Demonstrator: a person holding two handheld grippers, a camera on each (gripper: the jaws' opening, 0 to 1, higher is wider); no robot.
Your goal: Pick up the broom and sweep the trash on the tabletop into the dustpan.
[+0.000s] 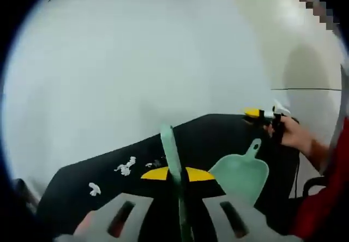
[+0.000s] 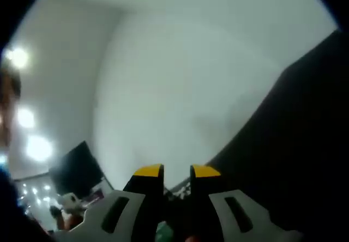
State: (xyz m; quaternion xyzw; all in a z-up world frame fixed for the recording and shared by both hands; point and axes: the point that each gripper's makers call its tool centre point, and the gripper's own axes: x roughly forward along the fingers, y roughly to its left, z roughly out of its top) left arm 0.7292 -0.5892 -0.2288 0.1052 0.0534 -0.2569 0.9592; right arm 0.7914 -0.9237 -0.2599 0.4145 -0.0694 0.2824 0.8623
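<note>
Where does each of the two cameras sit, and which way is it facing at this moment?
Left gripper view: rides the left gripper, shut on the broom handle, facing the black tabletop, paper scraps and dustpan; a hand shows at right.
Right gripper view: rides the right gripper, tilted up toward a pale wall.
Shared: the tabletop.

The black desk [image 1: 218, 133] has open surface along its far edge, and behind it is only a plain white wall [image 1: 136, 62]. On the near left part lie white scraps of trash [image 1: 125, 167], with bare desk between and around them. The green dustpan [image 1: 242, 174] takes the near right part. Beyond it, at the far right corner, the other hand-held gripper [image 1: 264, 115] and a person's hand [image 1: 294, 134] block that side.
</note>
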